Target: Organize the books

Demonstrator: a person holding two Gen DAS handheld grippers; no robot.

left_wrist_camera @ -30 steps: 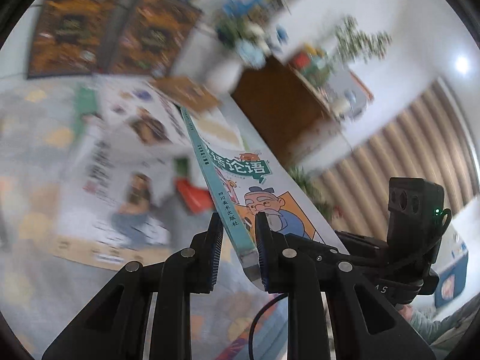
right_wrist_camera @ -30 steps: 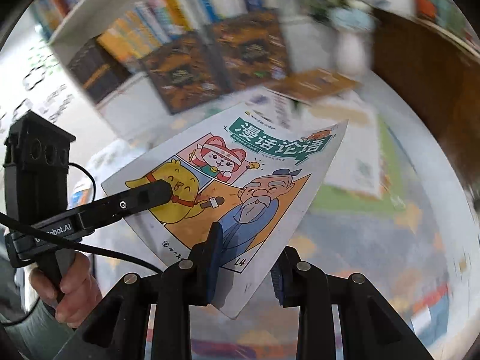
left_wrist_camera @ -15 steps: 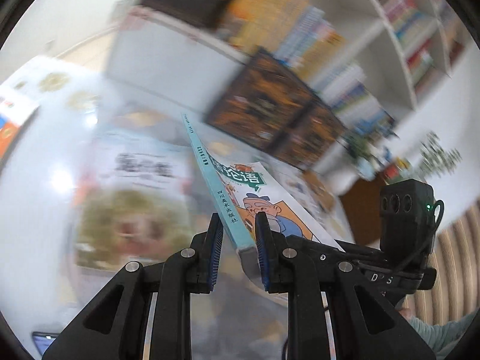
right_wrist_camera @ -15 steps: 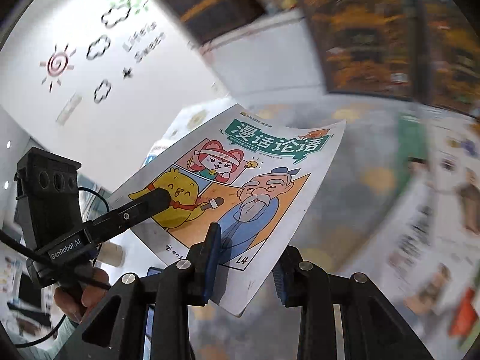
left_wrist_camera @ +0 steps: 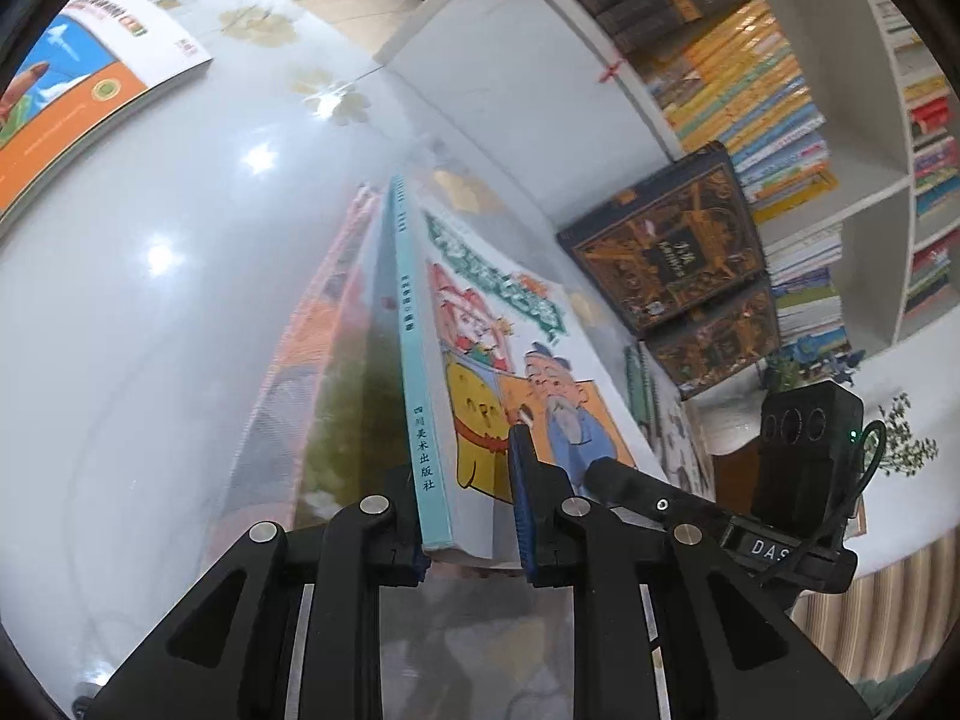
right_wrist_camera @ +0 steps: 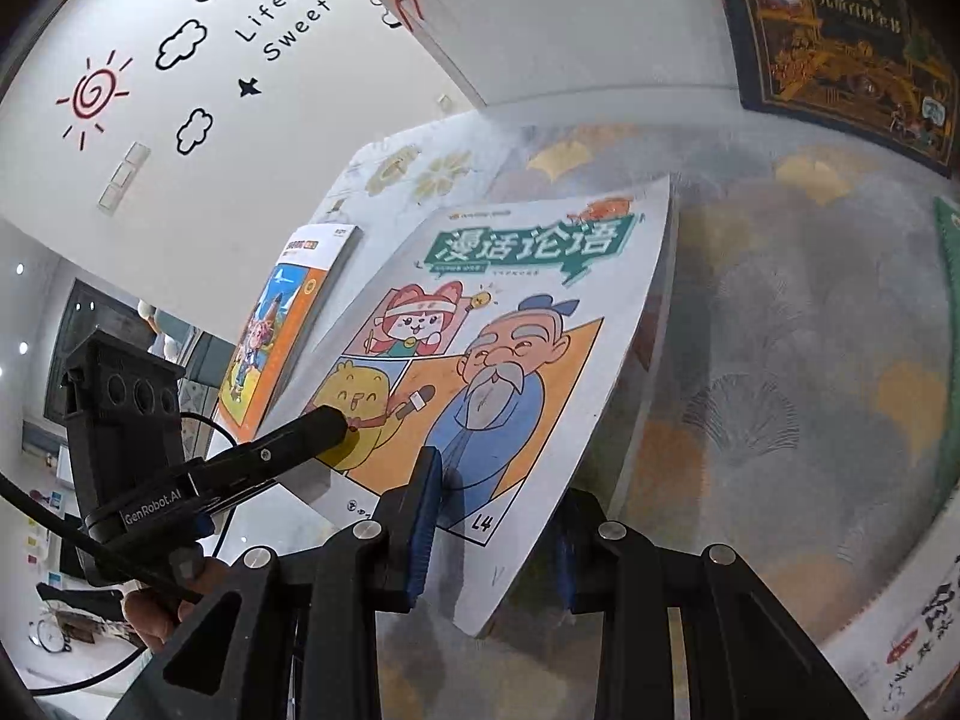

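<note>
A comic book point(right_wrist_camera: 510, 348) with a white cover, a cartoon old man and a teal spine point(left_wrist_camera: 420, 420) is held tilted, low over the glossy table point(left_wrist_camera: 150, 330), which mirrors it. My left gripper point(left_wrist_camera: 468, 516) is shut on the spine's near end. Its black finger point(right_wrist_camera: 288, 444) lies across the cover in the right wrist view, with a hand point(right_wrist_camera: 162, 612) below it. My right gripper point(right_wrist_camera: 495, 534) is shut on the cover's near corner. Whether the book's far edge touches the table is unclear.
An orange book point(left_wrist_camera: 72, 102) point(right_wrist_camera: 276, 324) lies flat at the table's far left. Two dark ornate boxed volumes point(left_wrist_camera: 672, 246) point(right_wrist_camera: 840, 30) lean against the bookshelf point(left_wrist_camera: 750, 72). A magazine point(right_wrist_camera: 912, 600) and a green book edge point(right_wrist_camera: 948, 276) lie to the right.
Both grippers have carried the comic book leftward and down, from the cluttered side of the table to the side with the orange book. Both grips look unchanged.
</note>
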